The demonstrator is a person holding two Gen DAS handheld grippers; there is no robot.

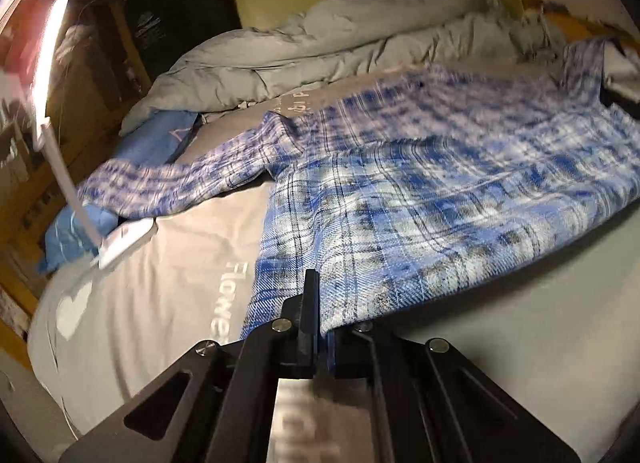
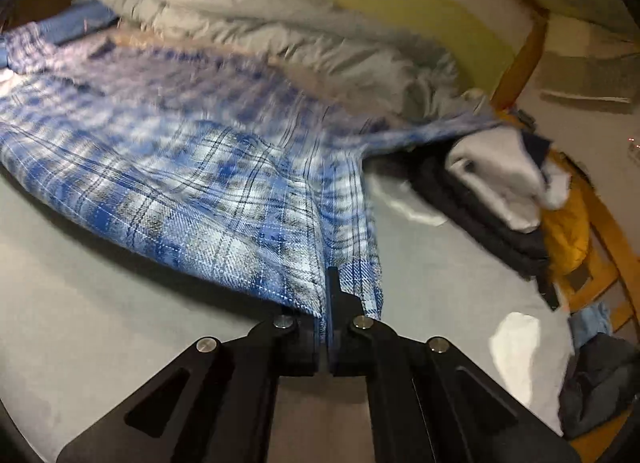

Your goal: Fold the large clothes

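Note:
A large blue and white plaid shirt [image 1: 420,183] lies spread across the grey bed sheet [image 1: 168,303]. One sleeve stretches to the left in the left wrist view. My left gripper [image 1: 318,303] is shut on the shirt's near hem edge. The same shirt [image 2: 200,167] fills the right wrist view. My right gripper [image 2: 328,295] is shut on another corner of the hem, and the cloth is lifted slightly above the sheet [image 2: 120,323] there. Both views are motion-blurred.
A crumpled grey duvet [image 1: 320,43] lies along the far wall. A white lamp [image 1: 60,123] stands at the left bed edge beside blue fabric [image 1: 72,235]. A stack of folded dark and white clothes [image 2: 500,191] sits at the right, by a wooden frame [image 2: 600,255].

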